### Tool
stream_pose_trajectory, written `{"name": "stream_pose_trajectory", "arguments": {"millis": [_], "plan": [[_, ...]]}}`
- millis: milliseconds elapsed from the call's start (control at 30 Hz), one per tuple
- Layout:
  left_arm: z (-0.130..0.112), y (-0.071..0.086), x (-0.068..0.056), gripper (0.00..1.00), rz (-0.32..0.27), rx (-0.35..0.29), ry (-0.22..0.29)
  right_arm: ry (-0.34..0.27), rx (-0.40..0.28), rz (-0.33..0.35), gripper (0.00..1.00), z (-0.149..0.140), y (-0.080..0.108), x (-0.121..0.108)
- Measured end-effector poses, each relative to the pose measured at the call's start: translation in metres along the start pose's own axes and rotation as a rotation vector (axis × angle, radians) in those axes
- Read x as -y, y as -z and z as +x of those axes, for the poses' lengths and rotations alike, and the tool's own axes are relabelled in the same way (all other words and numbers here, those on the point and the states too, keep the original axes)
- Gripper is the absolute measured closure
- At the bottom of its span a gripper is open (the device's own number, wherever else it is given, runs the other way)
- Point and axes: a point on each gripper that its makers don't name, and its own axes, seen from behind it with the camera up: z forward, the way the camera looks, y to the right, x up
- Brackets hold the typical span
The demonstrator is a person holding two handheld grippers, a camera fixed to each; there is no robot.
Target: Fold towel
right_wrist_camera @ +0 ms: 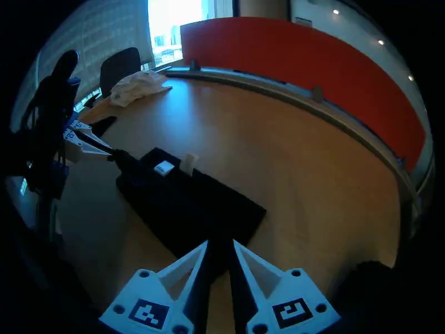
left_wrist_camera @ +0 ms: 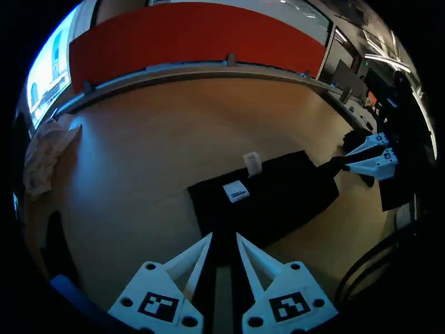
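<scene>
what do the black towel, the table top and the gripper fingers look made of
towel: soft matte black fabric, probably cotton terry; it lies limp and pulls to a point where it is pinched.
table: smooth wood or wood-look laminate with a soft sheen; can't tell which.
left gripper's fingers: rigid white matte plastic, possibly printed, with ribbed cut-outs.

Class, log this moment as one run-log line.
towel: flat on table | left gripper: shut on towel end | right gripper: shut on opposite end

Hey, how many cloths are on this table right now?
2: a black towel laid out near the middle of the table, and a crumpled pale cloth at its edge. Others may lie out of view.
</scene>
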Motion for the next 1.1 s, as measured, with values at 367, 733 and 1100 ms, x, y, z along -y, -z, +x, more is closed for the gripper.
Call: {"name": "stream_pose_trajectory", "arguments": {"millis": [367, 733, 1100], "plan": [[0.002, -0.028, 0.010, 0.86, 0.034, 0.016, 0.027, -0.037, 0.023, -0.030, 0.82, -0.003, -0.028, -0.011], [0.003, -0.046, 0.018, 0.85, 0.052, 0.023, 0.031, -0.085, 0.043, -0.048, 0.81, -0.006, -0.044, -0.017], [0.002, -0.058, 0.026, 0.81, 0.088, 0.029, 0.047, -0.144, 0.046, -0.084, 0.76, -0.009, -0.058, -0.020]]}}
